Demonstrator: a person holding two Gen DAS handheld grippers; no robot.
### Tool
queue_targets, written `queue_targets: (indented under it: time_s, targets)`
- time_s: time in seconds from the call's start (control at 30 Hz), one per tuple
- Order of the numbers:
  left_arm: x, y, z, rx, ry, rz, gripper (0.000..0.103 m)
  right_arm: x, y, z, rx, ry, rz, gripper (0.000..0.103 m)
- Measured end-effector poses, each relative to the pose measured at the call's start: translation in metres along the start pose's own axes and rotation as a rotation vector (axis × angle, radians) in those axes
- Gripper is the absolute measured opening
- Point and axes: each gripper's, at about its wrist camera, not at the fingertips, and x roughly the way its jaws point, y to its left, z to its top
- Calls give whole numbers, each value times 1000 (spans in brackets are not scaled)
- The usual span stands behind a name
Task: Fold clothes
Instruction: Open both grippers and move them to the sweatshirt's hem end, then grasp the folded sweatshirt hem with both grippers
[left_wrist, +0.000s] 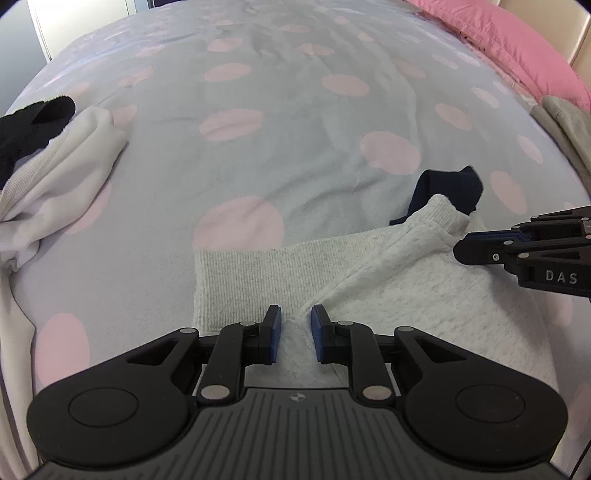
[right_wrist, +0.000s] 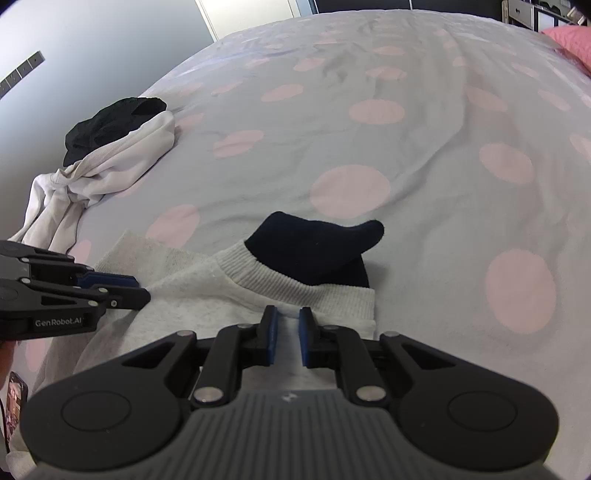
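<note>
A pale grey fleece sweatshirt (left_wrist: 388, 273) lies on the spotted bed sheet (left_wrist: 258, 155), its ribbed hem flat to the left and a ribbed cuff (right_wrist: 295, 280) at the far edge. A dark navy piece of cloth (right_wrist: 314, 251) sticks out from under that cuff. My left gripper (left_wrist: 296, 325) is pinched on a raised fold of the sweatshirt with a seam showing between the pads. My right gripper (right_wrist: 288, 326) grips the sweatshirt just behind the cuff. Each gripper shows in the other's view: the right gripper (left_wrist: 460, 247) and the left gripper (right_wrist: 142, 291), both low on the sweatshirt (right_wrist: 192, 291).
A crumpled white garment (right_wrist: 122, 162) with a black garment (right_wrist: 110, 122) on it lies at the left of the bed. A pink quilt (left_wrist: 517, 48) and a grey-beige garment (left_wrist: 565, 125) sit at the far right. A wall runs along the bed's left side.
</note>
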Motion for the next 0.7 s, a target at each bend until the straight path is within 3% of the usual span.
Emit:
queue_targets:
  time_s: [0.07,0.1,0.13,0.2,0.27,0.33,0.53,0.7]
  targets:
    - [-11,3,0,-18,-16,-11,20,-16,2,1,-1,-24,3,19]
    - [-20,7,0,-30,-27,-14,28,-26,1,-1,15,-40,14,33]
    - [-29,12,-3,-41,-37,-13,47,-36,-2,-3,34,-54,25,51]
    - [-43,24,-10,-59,-54,-11,65,-55,-8,-11,76,-66,39,56]
    - [-42,34,-18,-104,-52,-31,65,-65,-14,-20,119,-46,51,58]
    - [-36,43,-27,-158,-44,-59,65,-69,-20,-31,168,-21,60,69]
    - [-18,71,-53,-320,-19,-142,63,-55,-32,-68,330,79,135,69]
    - [-3,95,-75,-455,2,-211,63,-36,-31,-80,388,122,168,70]
